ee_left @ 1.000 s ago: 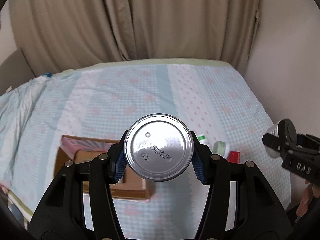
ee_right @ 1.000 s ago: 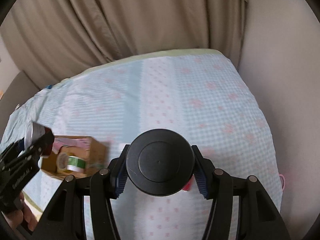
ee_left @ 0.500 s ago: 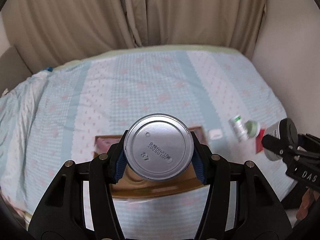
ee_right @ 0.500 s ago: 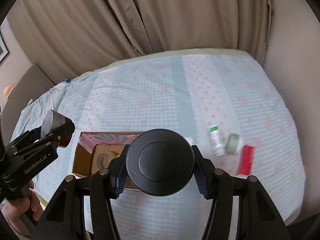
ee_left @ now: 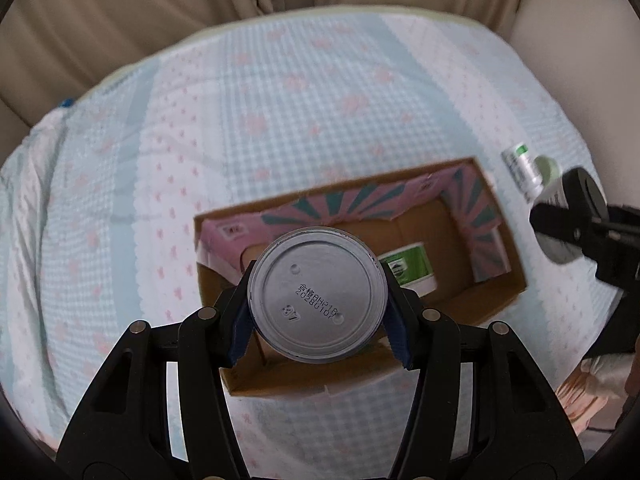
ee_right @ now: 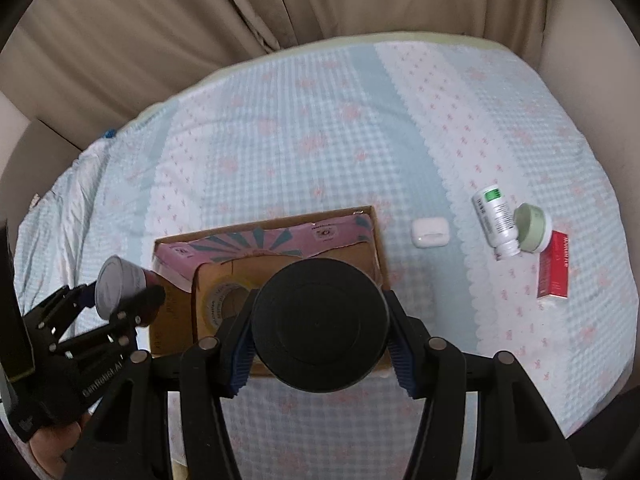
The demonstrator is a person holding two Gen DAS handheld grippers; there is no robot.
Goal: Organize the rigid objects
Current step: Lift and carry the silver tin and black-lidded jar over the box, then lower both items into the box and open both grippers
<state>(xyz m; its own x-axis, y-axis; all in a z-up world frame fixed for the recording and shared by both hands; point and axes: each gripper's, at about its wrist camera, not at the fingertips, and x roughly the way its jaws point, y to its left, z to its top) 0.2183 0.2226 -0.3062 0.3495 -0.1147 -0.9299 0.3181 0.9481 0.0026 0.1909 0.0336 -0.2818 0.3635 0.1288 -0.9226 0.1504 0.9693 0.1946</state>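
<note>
Both tongs are clamped on loads: your left tongs (ee_left: 318, 322) grip the can (ee_left: 316, 294), right tongs (ee_right: 320, 334) the black-lidded jar (ee_right: 320, 314). Lower each into the cardboard box (ee_left: 516, 276).

My left gripper (ee_left: 318, 312) is clamped shut, both blue pads (ee_left: 240, 332) pressed against the sides of what it carries, fingers pointing forward and down. My right gripper (ee_right: 320, 326) is closed the same way, pads bearing on either side of its load. From the right wrist, the left gripper (ee_right: 120, 300) shows at the near left, with my hand (ee_right: 52, 446) gripping its handle below.
</note>
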